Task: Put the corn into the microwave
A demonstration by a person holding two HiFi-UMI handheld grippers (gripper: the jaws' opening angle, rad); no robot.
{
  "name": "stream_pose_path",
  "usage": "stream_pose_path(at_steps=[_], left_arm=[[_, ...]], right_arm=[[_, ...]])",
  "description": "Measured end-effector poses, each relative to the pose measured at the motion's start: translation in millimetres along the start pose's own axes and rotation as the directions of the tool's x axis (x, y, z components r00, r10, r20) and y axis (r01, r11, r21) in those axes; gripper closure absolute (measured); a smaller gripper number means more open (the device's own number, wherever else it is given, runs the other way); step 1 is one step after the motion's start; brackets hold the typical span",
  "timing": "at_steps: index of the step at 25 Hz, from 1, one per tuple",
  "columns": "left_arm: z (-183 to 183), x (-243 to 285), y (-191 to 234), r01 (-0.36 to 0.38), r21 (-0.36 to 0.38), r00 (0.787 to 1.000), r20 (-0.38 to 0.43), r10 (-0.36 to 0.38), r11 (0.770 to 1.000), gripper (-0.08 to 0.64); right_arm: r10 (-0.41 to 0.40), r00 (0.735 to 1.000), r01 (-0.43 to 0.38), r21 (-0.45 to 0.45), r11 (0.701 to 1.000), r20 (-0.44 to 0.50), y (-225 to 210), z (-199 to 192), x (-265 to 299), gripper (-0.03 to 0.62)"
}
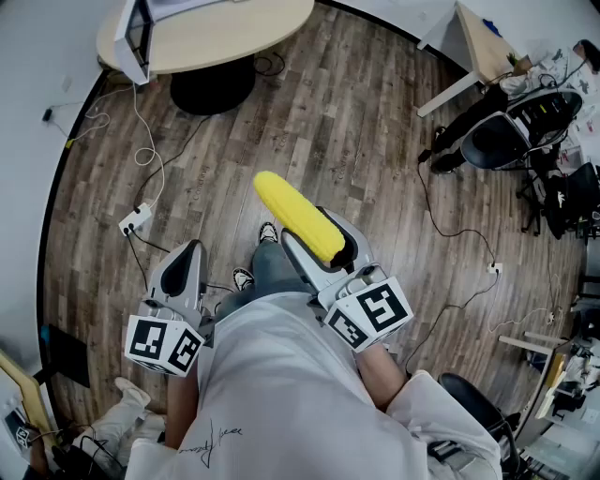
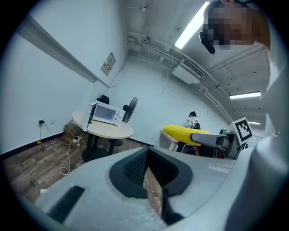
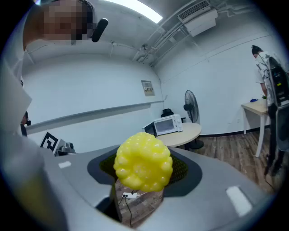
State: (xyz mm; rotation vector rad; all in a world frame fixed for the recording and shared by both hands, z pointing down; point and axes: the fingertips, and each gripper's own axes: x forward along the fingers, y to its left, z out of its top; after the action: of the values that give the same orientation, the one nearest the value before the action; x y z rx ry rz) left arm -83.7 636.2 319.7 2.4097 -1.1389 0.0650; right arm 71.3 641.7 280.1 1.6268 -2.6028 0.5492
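A yellow corn cob [image 1: 298, 217] sticks out forward from my right gripper [image 1: 323, 246], whose jaws are shut on its rear half. In the right gripper view the cob's knobbly end [image 3: 143, 161] fills the space between the jaws. My left gripper [image 1: 187, 253] is held level beside it at the left, shut and with nothing in it [image 2: 146, 169]. The white microwave [image 1: 134, 28] stands on a round beige table [image 1: 225, 33] a few steps ahead, to the left. From the left gripper view I see the microwave [image 2: 106, 113] and the held corn [image 2: 185, 133].
Cables and a power strip [image 1: 134, 220] lie on the wood floor left of my feet. An office chair [image 1: 511, 141] and a desk [image 1: 478, 47] stand at the right. A standing fan [image 2: 130, 108] is behind the round table; a person [image 2: 193, 121] is farther back.
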Motion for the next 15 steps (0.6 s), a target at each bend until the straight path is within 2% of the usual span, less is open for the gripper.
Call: stream_pose_path(at_steps=[9, 15], left_arm=[[12, -11, 7, -0.02, 0.016, 1.0, 0.018, 0.019, 1.0, 0.563], [18, -11, 10, -0.015, 0.02, 1.0, 0.027, 0.015, 1.0, 0.563]], right_arm=[[0.051, 0.998, -0.052, 0.024, 0.998, 0.025, 15, 9, 6, 0.333], [0.019, 0.999, -0.021, 0.031, 0.999, 0.039, 10, 13, 9, 0.333]])
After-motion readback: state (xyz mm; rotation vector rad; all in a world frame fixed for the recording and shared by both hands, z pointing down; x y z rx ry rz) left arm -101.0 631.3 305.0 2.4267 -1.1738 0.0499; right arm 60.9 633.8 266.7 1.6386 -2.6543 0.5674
